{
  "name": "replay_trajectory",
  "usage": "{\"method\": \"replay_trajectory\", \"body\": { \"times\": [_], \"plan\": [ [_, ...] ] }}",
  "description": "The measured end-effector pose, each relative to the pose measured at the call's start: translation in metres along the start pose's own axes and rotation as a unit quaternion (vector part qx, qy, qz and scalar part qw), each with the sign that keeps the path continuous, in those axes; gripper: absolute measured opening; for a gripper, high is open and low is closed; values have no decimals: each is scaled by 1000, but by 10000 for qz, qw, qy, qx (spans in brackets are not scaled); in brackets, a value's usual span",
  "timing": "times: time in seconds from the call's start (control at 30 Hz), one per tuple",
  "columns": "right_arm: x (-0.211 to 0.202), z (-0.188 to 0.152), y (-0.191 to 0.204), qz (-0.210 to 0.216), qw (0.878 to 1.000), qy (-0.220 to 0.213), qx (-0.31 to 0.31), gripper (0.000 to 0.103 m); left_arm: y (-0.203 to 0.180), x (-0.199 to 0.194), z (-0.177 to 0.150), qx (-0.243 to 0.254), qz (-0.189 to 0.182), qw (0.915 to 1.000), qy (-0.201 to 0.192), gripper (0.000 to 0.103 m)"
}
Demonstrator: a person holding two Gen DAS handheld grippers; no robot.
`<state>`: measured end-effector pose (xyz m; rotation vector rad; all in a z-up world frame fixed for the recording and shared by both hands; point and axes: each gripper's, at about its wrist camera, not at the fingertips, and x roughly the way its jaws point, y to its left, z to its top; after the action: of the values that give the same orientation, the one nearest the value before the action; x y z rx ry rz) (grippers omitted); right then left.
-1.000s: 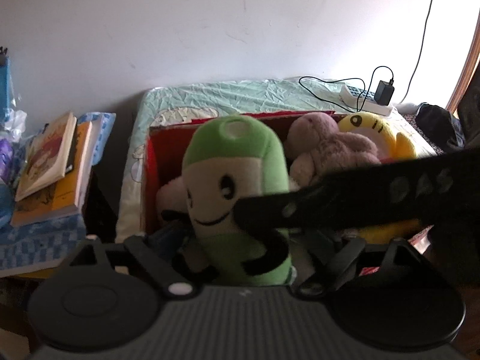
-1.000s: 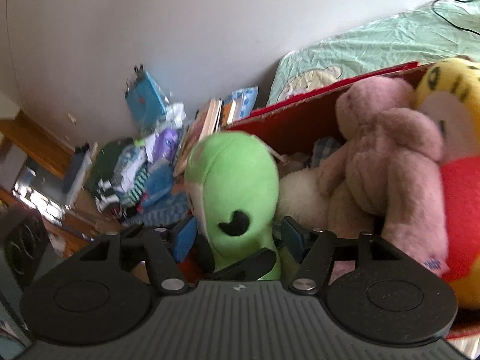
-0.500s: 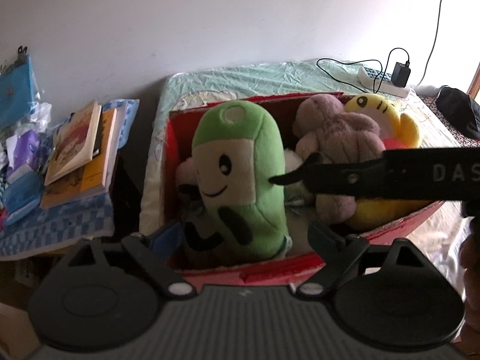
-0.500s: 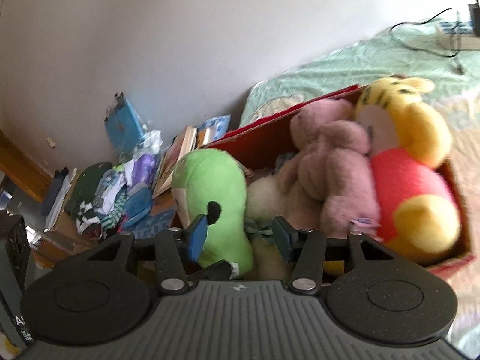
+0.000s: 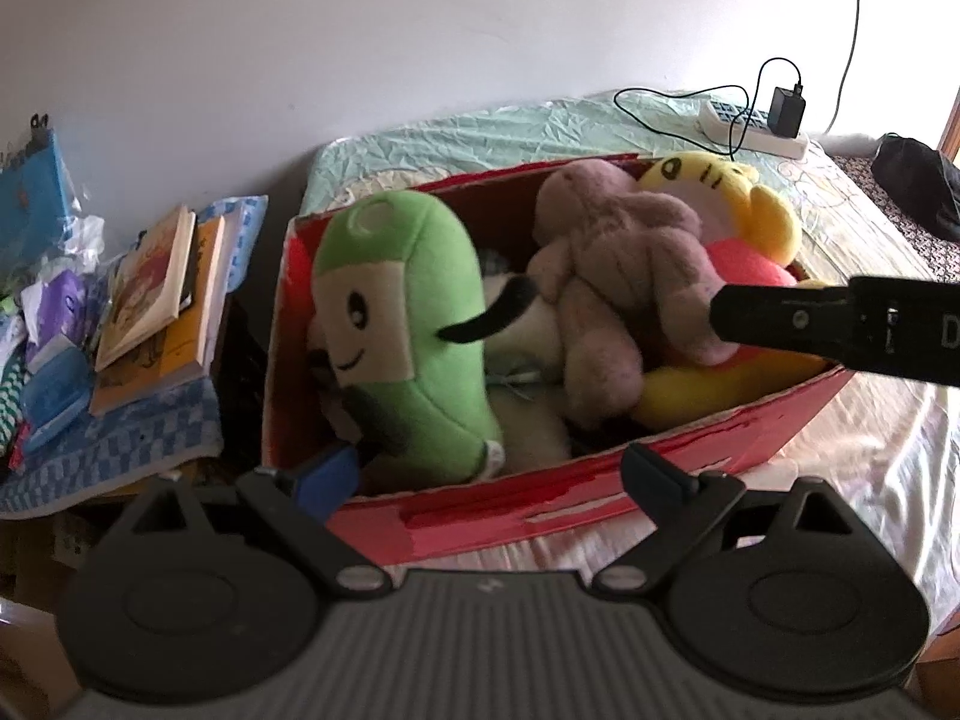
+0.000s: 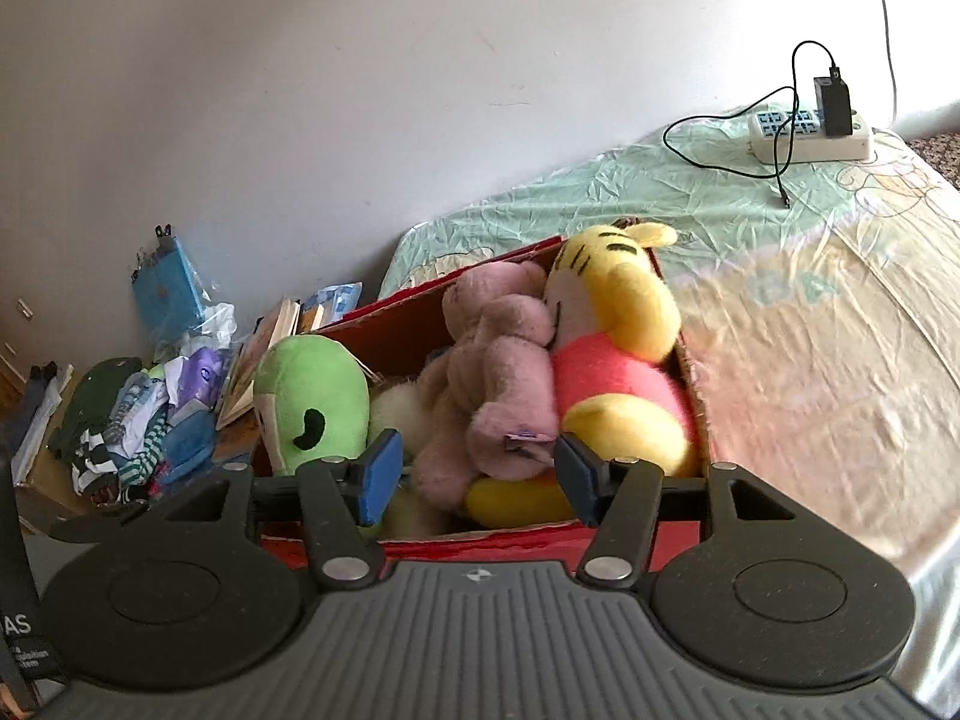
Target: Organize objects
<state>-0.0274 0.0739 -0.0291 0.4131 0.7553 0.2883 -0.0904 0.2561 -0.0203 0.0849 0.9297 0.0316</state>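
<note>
Left wrist view: the left gripper (image 5: pixel 492 474) has drawn back from the red box (image 5: pixel 540 504) since a second ago, when its fingers reached in beside the green plush (image 5: pixel 402 324). Now the fingers are spread wide and hold nothing, their tips over the box's near wall. The green plush stands upright at the left end of the box, free of both grippers, its black arm sticking out to the right. Beside it lie a white plush (image 5: pixel 528 330), a mauve plush (image 5: pixel 618 276) and a yellow bear (image 5: pixel 744 222) in a red shirt. The right gripper's black body (image 5: pixel 840 330) crosses the frame at the right, farther from the green plush than before. Books (image 5: pixel 156 300) are stacked on a blue checked cloth (image 5: pixel 120 438) left of the box.

Right wrist view: the right gripper (image 6: pixel 474 474) has also pulled back; earlier the green plush (image 6: pixel 312 402) filled the space between its fingers. Now they stand wide and empty above the near wall of the red box (image 6: pixel 528 540), which rests on the bed (image 6: pixel 810 324). A power strip (image 6: pixel 810 132) with a charger lies at the bed's far side.
</note>
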Motion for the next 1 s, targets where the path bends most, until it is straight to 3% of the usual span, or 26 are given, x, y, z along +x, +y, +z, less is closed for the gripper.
{"method": "replay_trajectory", "body": {
  "times": [0.23, 0.37, 0.77, 1.0],
  "plan": [
    [-13, 3, -11, 4, 9997, 75, -245, 59, -24, -5, 3, -64, 128, 9998, 115, 95],
    [-24, 6, -25, -265, 9990, 55, -348, 59, -46, -7, 4, -53, 149, 9998, 121, 101],
    [-63, 13, -92, -1174, 9928, 59, -223, 60, -135, 0, 8, 279, -55, 9991, 301, 101],
    [-79, 11, -132, -1796, 9836, 21, -152, 65, -183, 7, 8, 544, -241, 9975, 394, 101]
  ]
}}
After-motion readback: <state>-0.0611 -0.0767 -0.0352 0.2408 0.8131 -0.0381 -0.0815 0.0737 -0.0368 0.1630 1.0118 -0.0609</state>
